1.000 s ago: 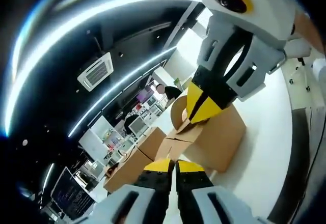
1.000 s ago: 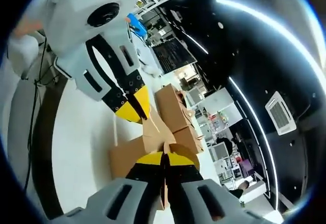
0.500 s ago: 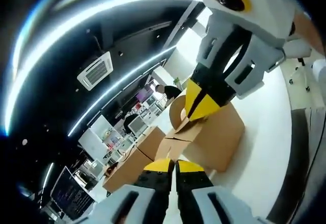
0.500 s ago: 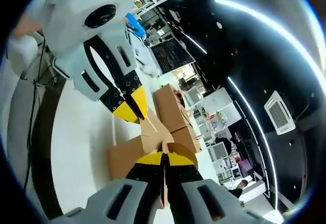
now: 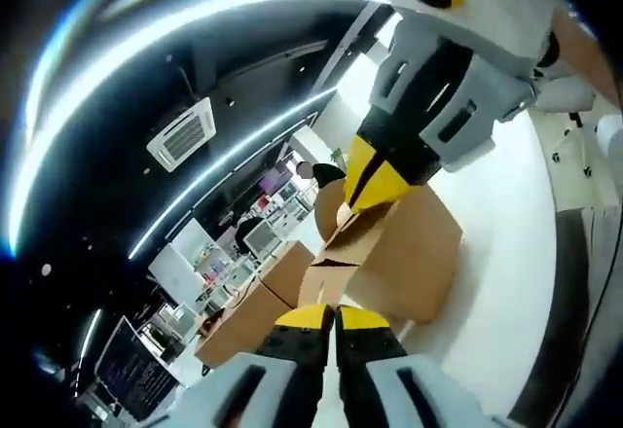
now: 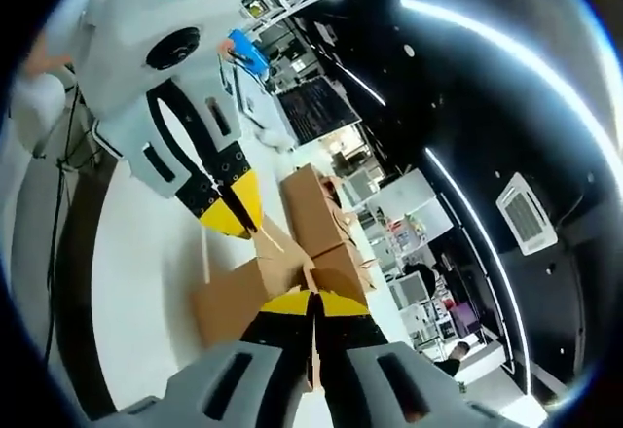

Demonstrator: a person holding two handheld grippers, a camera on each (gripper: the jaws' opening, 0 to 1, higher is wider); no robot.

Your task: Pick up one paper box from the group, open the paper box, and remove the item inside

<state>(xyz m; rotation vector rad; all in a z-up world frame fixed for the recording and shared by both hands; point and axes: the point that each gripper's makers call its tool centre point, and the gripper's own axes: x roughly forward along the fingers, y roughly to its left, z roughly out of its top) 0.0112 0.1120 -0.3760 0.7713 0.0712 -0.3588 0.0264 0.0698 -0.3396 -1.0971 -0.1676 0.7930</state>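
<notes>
Box (image 5: 404, 253) flaps are pinched by both clenched claws, left (image 5: 336, 316) and right (image 6: 311, 302); I'd peel them apart slowly, evenly.

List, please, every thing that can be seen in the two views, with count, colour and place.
brown cardboard paper box: one, flaps open, on the white table, between both claws.
other brown cardboard boxes: at least two, behind it on the table.
ceiling light strips: several, white, overhead.
ceiling air vent: one, white.
office desks and screens: background, count unclear.
left claw: yellow tips, shut on a box flap.
right claw: yellow tips, shut on a box flap.
</notes>
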